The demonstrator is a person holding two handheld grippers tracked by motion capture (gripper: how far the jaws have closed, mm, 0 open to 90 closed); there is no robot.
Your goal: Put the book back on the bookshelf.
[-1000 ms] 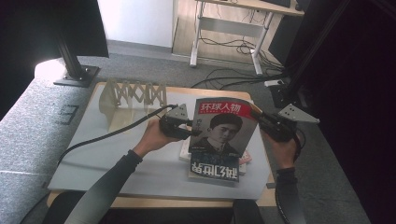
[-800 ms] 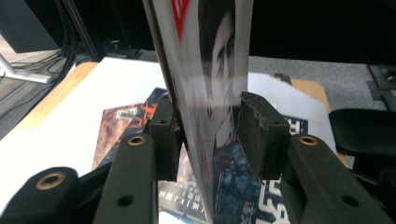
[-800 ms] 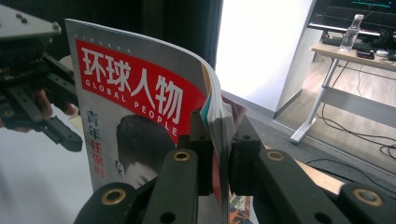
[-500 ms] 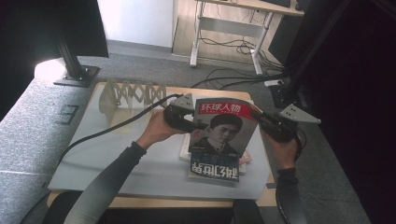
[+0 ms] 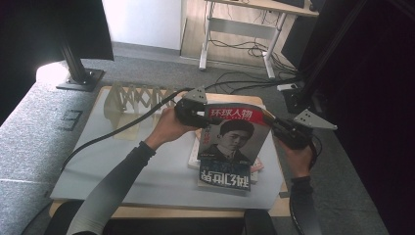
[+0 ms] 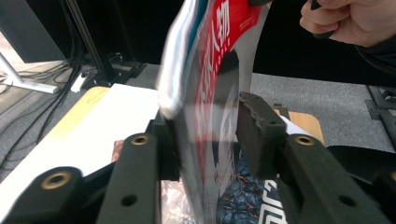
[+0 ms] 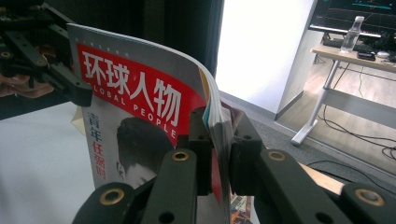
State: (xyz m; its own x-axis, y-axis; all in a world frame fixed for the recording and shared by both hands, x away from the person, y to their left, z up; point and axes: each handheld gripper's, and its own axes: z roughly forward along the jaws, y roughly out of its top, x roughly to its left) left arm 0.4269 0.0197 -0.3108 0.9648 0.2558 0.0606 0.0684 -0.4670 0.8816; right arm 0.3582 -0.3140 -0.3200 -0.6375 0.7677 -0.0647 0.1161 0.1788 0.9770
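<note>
The step in hand looks like lifting a magazine [image 5: 234, 134] off the pile on the counter [image 5: 147, 166] and holding it upright between both hands; the right gripper [image 7: 218, 140] is clamped on the magazine's upper right edge, its jaws pressed together on the pages; the left gripper [image 6: 208, 140] straddles the opposite upper edge, its jaws having just been closing, with the cover between them; one pad sits against the pages while the other [image 6: 254, 128] stands a little off the cover, so it does not grip yet. The magazine hangs tilted above another magazine [image 5: 225, 175] that lies flat on the counter, its lower edge near that one. The next move probably calls for the left gripper to finish closing before the magazine is carried or opened; otherwise the loose side could sag.
</note>
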